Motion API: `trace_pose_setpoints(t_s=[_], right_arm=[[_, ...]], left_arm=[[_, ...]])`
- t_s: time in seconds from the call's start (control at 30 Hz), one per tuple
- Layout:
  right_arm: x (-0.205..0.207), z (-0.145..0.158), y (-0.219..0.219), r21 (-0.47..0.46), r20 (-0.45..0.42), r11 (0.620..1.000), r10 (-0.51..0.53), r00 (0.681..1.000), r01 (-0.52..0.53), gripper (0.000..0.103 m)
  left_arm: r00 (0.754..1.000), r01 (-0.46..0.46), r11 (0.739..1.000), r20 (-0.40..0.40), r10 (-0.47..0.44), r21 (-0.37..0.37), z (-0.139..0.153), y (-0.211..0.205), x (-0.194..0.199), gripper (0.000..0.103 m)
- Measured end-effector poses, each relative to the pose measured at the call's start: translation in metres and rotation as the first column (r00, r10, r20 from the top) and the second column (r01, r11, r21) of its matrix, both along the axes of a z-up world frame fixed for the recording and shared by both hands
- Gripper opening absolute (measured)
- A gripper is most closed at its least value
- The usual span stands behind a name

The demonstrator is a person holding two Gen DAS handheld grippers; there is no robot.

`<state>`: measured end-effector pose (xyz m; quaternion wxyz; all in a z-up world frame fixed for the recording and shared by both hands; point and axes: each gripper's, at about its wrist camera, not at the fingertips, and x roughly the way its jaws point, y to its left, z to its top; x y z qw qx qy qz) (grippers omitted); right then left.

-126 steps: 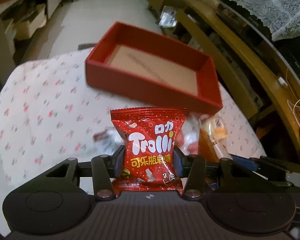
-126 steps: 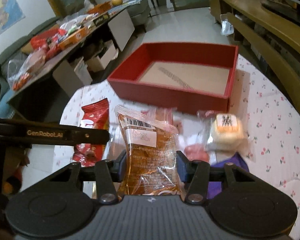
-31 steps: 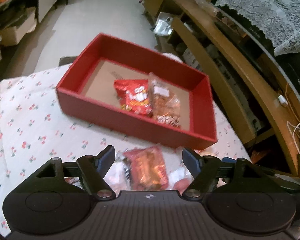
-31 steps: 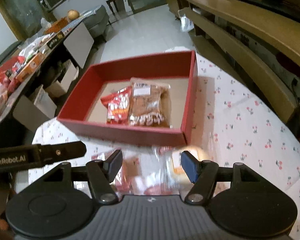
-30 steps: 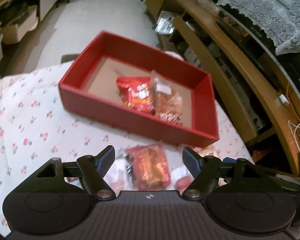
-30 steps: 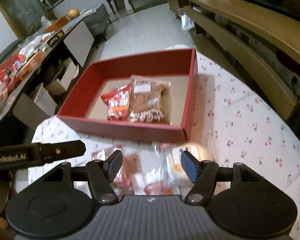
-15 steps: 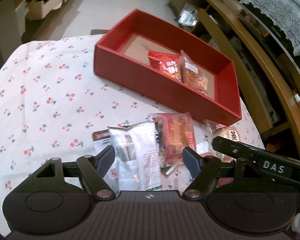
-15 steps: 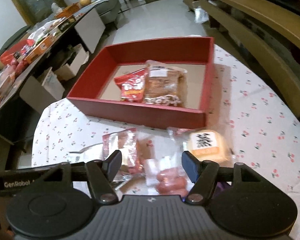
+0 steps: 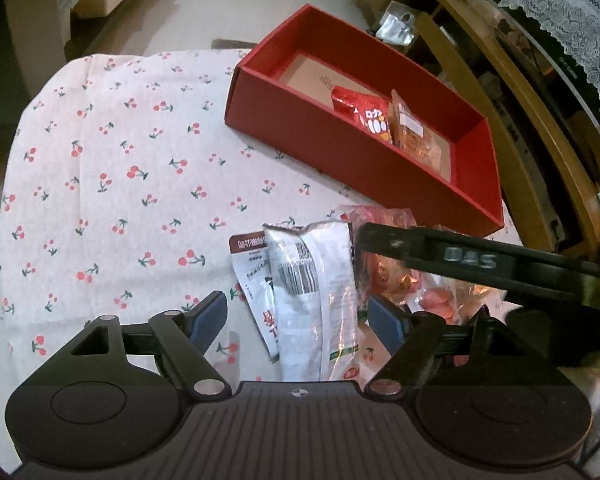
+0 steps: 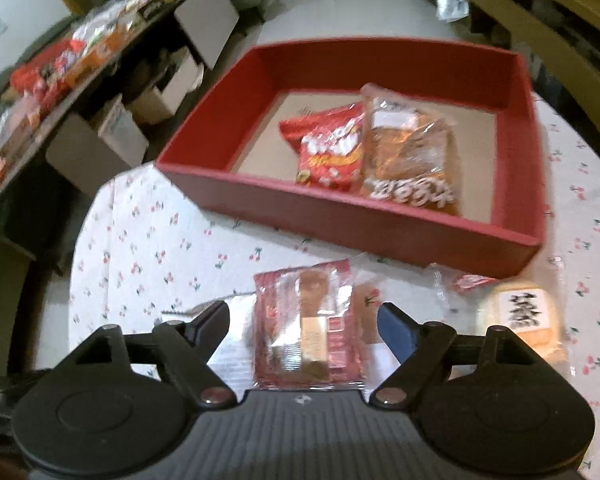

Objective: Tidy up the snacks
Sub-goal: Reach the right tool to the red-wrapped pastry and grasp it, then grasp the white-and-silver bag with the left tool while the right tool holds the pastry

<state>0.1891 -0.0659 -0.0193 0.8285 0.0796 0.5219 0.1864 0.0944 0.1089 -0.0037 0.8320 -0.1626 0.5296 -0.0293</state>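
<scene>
1. Left hand-held gripper (image 9: pixel 298 316): jaws being held apart around the white packet (image 9: pixel 314 300) on the counter (image 9: pixel 112 168).
2. Right hand-held gripper (image 10: pixel 303 322): jaws apart, red-wrapped snack (image 10: pixel 306 324) being straddled.
3. Red box (image 10: pixel 380 224): two packets lying inside.
4. Risk: overlapping wrappers being pinched together; grippers crowding.

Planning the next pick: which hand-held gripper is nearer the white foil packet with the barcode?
Left. The left hand-held gripper is open with the white foil packet between its fingers; the right hand-held gripper straddles a clear-wrapped red snack beside it.
</scene>
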Motion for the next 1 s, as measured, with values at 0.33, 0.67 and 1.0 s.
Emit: trace_pose_setpoints(t_s=[0.33,0.67,1.0], right_arm=[[0.001,-0.011,-0.011,-0.053,0.001,0.998,-0.020,1.000,0.020,0.067],[-0.009,0.012,-0.043,0.017,0.037,0.998,-0.064,0.997,0.063,0.067],[-0.018,0.021,-0.056,0.052,0.046,0.997,-0.059,0.997,0.056,0.066]], left_arm=[[0.999,0.036,0.999,-0.009,-0.036,0.024,-0.006,-0.016,0.003,0.083],[0.998,0.063,0.985,-0.024,-0.060,0.163,-0.027,-0.060,0.009,0.085],[1.000,-0.005,0.965,-0.020,0.011,0.262,-0.039,-0.054,0.012,0.063]])
